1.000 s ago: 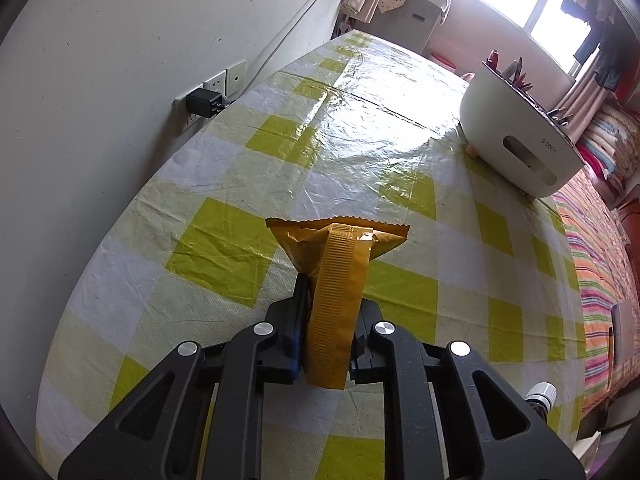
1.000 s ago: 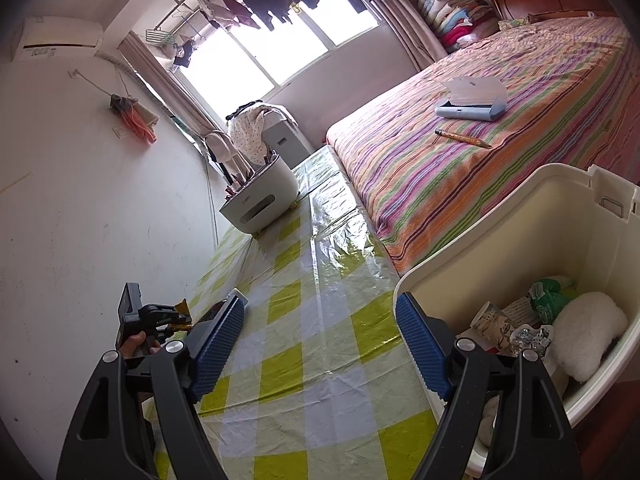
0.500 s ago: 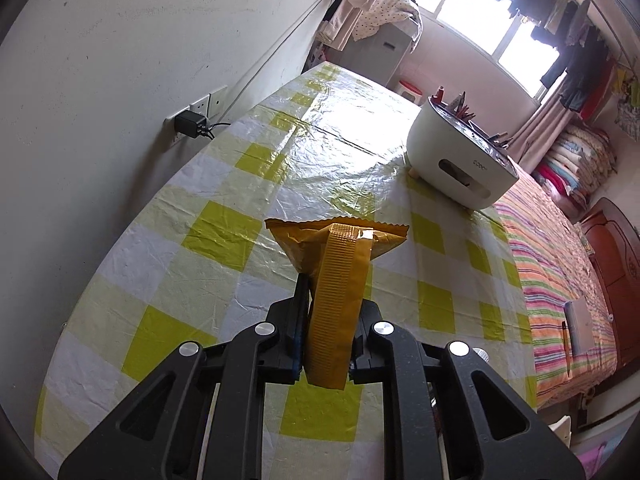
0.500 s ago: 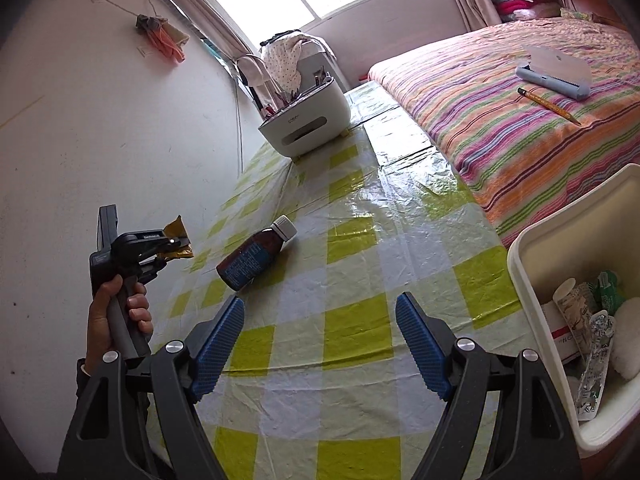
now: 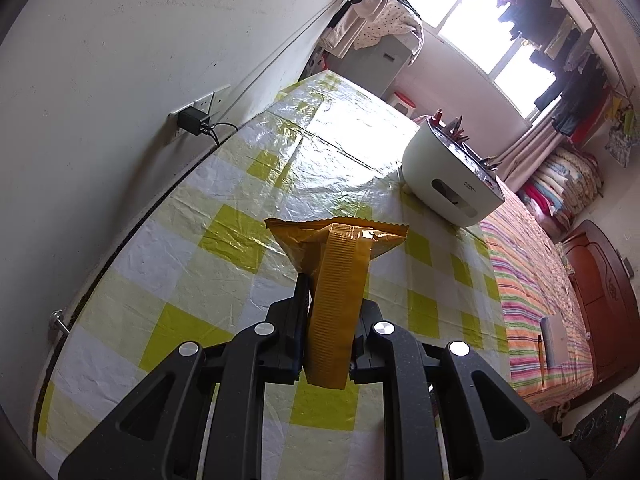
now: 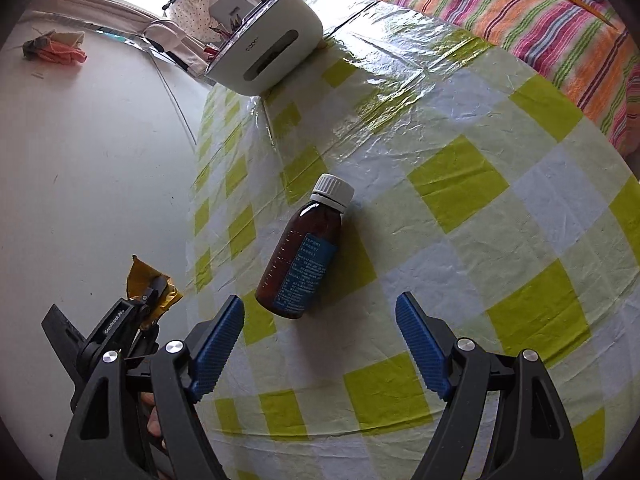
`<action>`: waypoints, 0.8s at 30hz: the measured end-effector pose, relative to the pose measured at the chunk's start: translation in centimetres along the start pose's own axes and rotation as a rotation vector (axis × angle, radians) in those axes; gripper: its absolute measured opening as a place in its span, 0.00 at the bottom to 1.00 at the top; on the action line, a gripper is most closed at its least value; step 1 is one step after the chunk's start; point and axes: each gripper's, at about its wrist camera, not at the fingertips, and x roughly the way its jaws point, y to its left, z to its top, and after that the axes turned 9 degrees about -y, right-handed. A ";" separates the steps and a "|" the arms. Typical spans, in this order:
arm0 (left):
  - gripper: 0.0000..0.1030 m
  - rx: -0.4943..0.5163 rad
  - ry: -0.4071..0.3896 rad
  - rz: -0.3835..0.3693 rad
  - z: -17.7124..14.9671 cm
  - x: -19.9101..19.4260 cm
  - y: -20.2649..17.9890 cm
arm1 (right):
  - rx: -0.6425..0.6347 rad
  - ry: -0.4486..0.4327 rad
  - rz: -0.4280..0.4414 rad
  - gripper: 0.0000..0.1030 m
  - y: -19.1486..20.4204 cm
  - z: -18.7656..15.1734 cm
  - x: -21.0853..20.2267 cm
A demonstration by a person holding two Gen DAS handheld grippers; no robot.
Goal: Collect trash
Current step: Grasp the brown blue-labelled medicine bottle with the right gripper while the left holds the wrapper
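My left gripper (image 5: 330, 316) is shut on an orange snack wrapper (image 5: 336, 280), held above the yellow-checked tablecloth (image 5: 224, 208). The right wrist view shows that same left gripper (image 6: 154, 294) at the lower left with the wrapper (image 6: 140, 280) sticking up from it. A brown medicine bottle (image 6: 302, 256) with a white cap and blue label lies on its side on the cloth. My right gripper (image 6: 320, 336) hovers open just in front of the bottle's base, its blue pads (image 6: 218, 338) empty.
A white organizer box (image 6: 266, 44) with pens stands at the table's far end, also in the left wrist view as the same organizer (image 5: 450, 180). A striped bed (image 6: 520, 12) runs along the table's right side. A wall with a plugged socket (image 5: 194, 118) borders the left.
My right gripper swung left away from the bin, which has left view, and now faces the bottle. My left gripper rose with the wrapper still held.
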 end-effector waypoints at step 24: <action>0.15 0.044 -0.038 -0.058 0.0 -3.1 -1.3 | -0.274 0.100 -0.171 0.43 3.7 0.4 7.7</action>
